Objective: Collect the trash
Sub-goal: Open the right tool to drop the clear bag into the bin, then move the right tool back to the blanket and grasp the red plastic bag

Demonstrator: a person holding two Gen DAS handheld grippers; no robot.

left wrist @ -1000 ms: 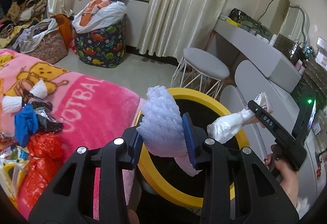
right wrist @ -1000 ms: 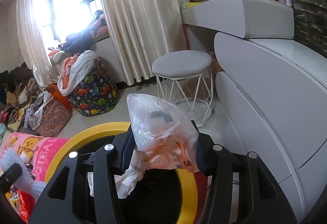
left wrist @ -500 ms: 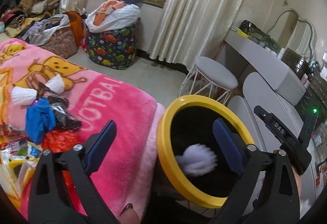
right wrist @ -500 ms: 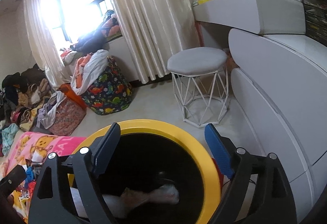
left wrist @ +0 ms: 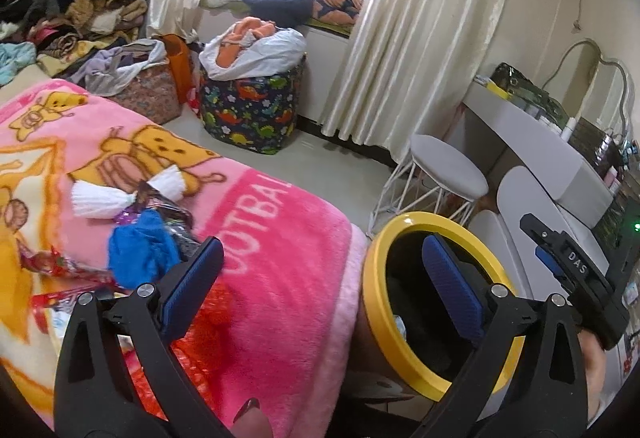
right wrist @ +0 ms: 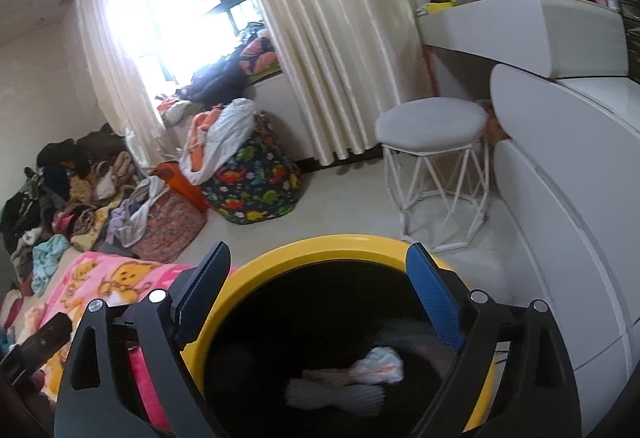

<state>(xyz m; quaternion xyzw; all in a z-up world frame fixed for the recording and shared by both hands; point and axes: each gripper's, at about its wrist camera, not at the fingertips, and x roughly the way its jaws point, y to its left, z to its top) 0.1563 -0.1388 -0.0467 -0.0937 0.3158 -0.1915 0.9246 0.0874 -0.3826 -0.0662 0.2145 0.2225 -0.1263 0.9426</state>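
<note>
Trash lies in the yellow-rimmed bin beneath the empty, wide-spread right gripper.

bin: yellow rim, black inside
trash in bin: white, one piece with orange print
blanket: pink, beside the bin, with yellow cartoon bears and white letters
trash on blanket: white tufts, a blue piece, red wrappers
left gripper: black frame, blue pads
right gripper: black frame, blue pads
stool: grey seat, white wire legs, behind the bin
basket: dark, many-coloured dinosaur print, beyond the blanket
curtain: cream
dresser: white, right of the bin
</note>
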